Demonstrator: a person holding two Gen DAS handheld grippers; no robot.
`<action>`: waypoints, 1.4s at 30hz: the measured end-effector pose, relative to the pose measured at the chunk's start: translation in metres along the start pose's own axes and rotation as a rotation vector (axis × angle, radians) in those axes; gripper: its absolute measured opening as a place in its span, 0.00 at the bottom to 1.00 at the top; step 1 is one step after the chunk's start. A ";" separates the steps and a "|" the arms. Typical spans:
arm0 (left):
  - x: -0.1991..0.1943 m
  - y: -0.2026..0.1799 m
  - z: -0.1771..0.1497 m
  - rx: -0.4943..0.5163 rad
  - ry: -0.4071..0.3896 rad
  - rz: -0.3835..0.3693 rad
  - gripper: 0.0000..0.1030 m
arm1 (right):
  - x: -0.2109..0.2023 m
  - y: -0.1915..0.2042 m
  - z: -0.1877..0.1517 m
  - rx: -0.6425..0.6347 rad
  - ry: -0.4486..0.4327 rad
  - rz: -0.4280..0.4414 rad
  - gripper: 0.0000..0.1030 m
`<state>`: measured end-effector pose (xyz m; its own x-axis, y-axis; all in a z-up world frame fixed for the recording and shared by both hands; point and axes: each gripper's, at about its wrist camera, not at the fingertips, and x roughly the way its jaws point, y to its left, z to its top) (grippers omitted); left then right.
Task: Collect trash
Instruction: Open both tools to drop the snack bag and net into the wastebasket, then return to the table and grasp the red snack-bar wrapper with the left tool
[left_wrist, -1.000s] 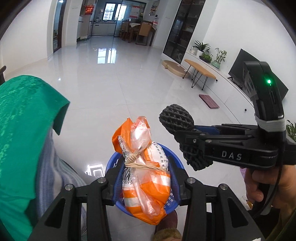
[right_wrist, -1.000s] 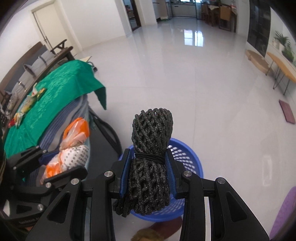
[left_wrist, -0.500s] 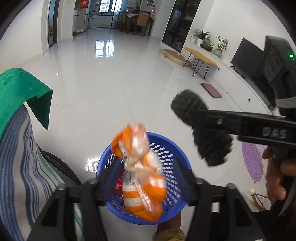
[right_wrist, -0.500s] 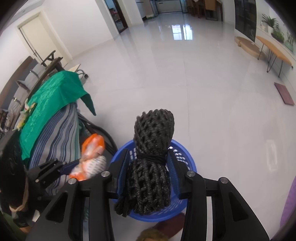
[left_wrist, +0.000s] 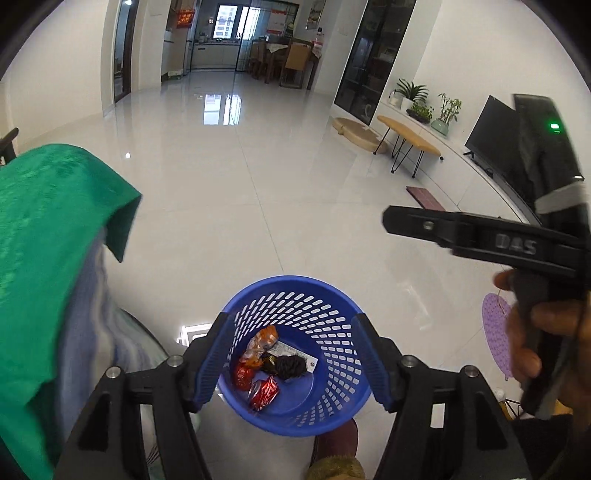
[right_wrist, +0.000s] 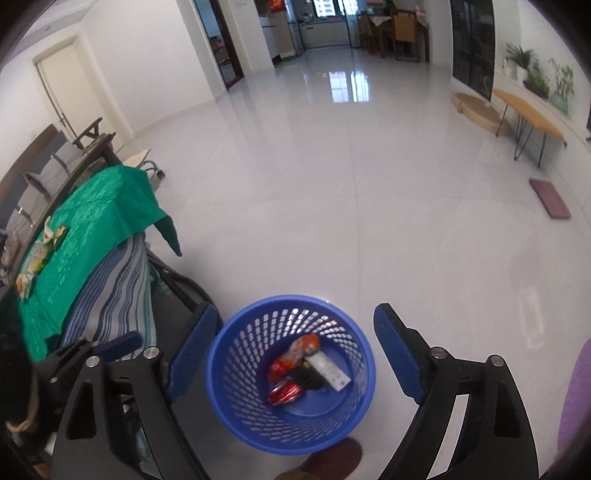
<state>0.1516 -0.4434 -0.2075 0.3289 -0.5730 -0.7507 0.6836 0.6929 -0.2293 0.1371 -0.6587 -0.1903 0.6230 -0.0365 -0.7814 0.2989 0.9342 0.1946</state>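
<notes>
On the far-left tabletop (right_wrist: 92, 221) wrappers (right_wrist: 37, 254) remain. Our left tongs (left_wrist: 291, 362) and right tongs (right_wrist: 295, 350) both gape wide and empty over the blue basket (right_wrist: 229, 369), which holds the trash (right_wrist: 306, 369). We should swing left and grip wrappers flat.
</notes>
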 end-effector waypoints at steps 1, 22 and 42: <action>-0.011 0.000 -0.001 0.000 -0.009 0.001 0.65 | -0.002 0.007 0.002 -0.018 -0.014 -0.011 0.90; -0.215 0.219 -0.124 -0.268 -0.096 0.408 0.65 | -0.009 0.305 -0.036 -0.444 -0.046 0.420 0.93; -0.257 0.427 -0.053 -0.086 -0.005 0.373 0.65 | 0.039 0.403 -0.088 -0.662 0.102 0.486 0.93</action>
<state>0.3240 0.0226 -0.1457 0.5482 -0.2766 -0.7893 0.4591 0.8884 0.0075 0.2181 -0.2528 -0.1946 0.4945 0.4280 -0.7565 -0.4942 0.8545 0.1603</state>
